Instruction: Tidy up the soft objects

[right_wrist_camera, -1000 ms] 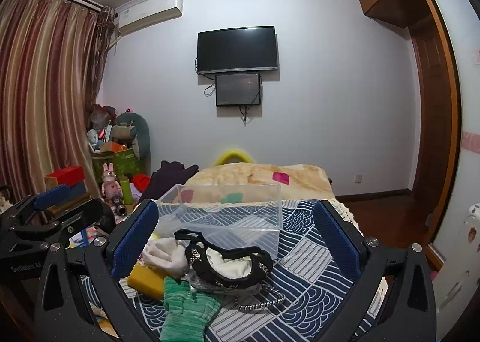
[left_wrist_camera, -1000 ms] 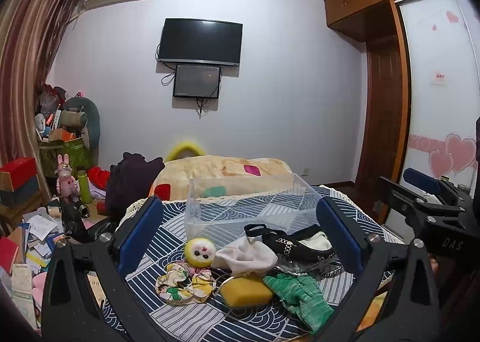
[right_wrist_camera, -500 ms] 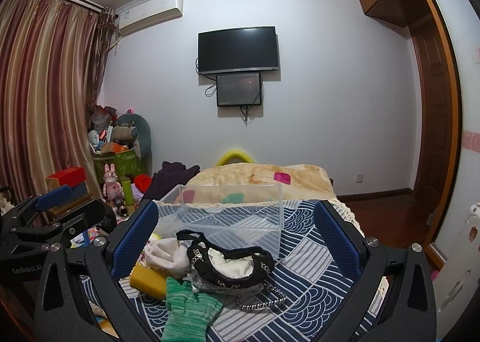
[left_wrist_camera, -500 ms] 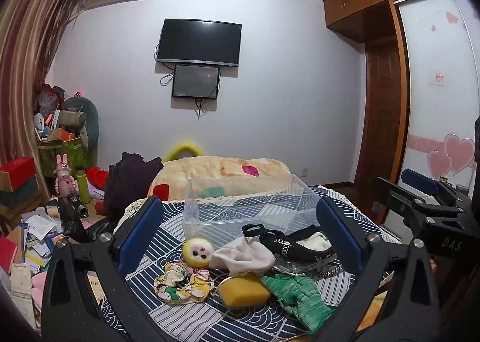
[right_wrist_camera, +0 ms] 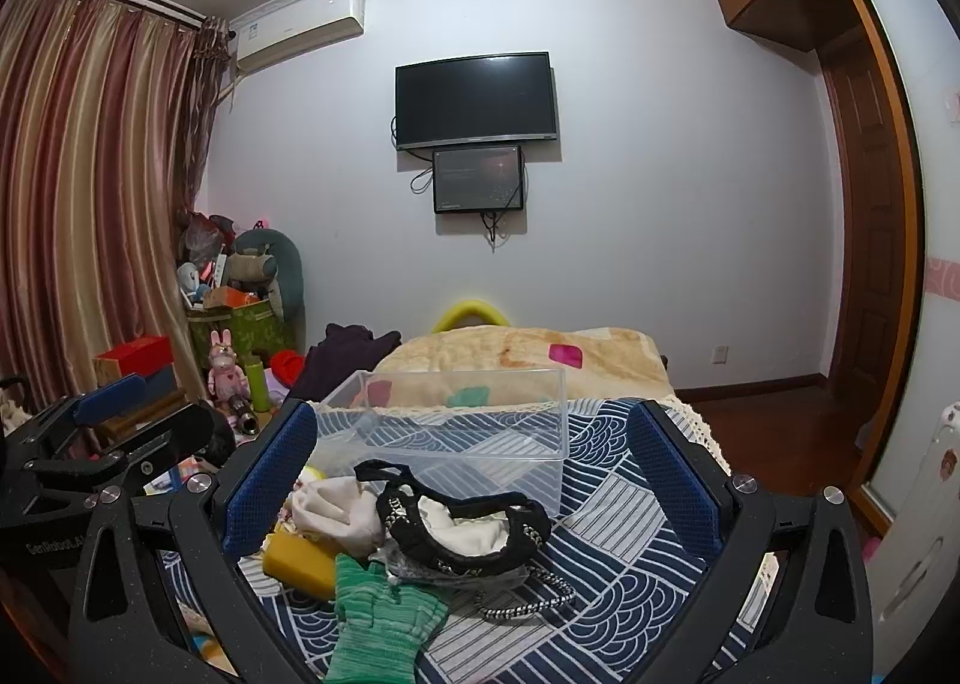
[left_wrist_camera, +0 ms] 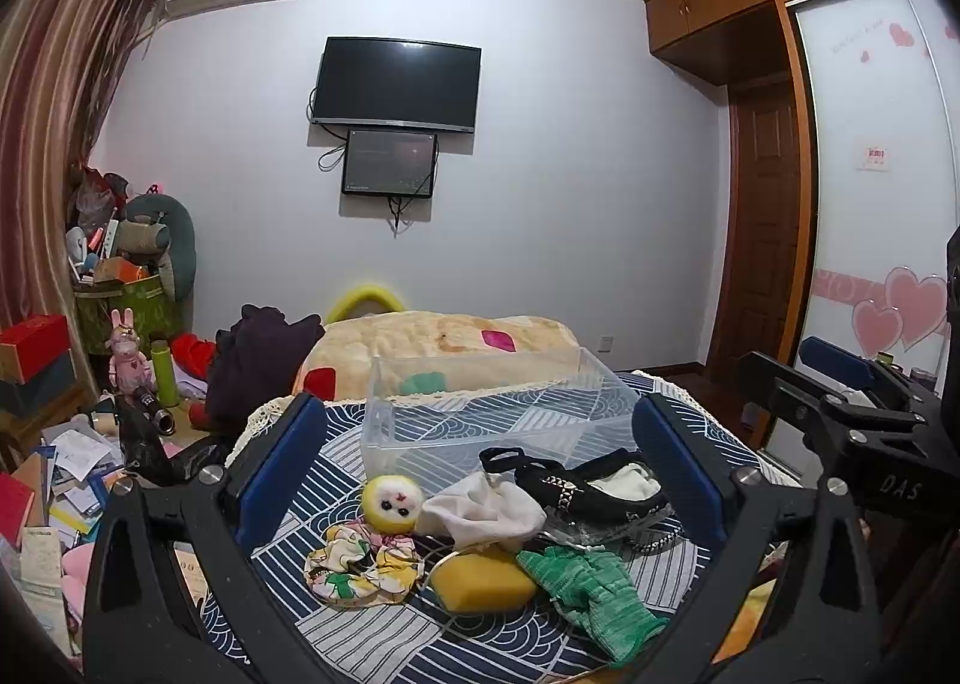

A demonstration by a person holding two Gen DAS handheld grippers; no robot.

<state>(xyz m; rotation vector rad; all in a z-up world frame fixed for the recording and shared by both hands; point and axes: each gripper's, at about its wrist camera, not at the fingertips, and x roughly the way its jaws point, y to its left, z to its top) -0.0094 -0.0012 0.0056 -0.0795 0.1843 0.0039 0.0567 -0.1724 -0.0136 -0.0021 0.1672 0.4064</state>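
Observation:
A pile of soft things lies on a blue patterned cloth: a floral scrunchie, a yellow plush ball with a face, a white cloth, a yellow sponge, a green knit glove and a black studded shoe. Behind them stands an empty clear plastic box. My left gripper hovers open above the pile with nothing between its fingers. My right gripper is open too, over the shoe, glove, sponge and box.
A beige blanket and dark clothes lie beyond the box. Cluttered boxes, papers and a pink rabbit toy fill the left. A door and wardrobe stand at the right; a TV hangs on the wall.
Both views drift only slightly; the pile and box sit a touch further left in the left wrist view. Nothing was gripped or released.

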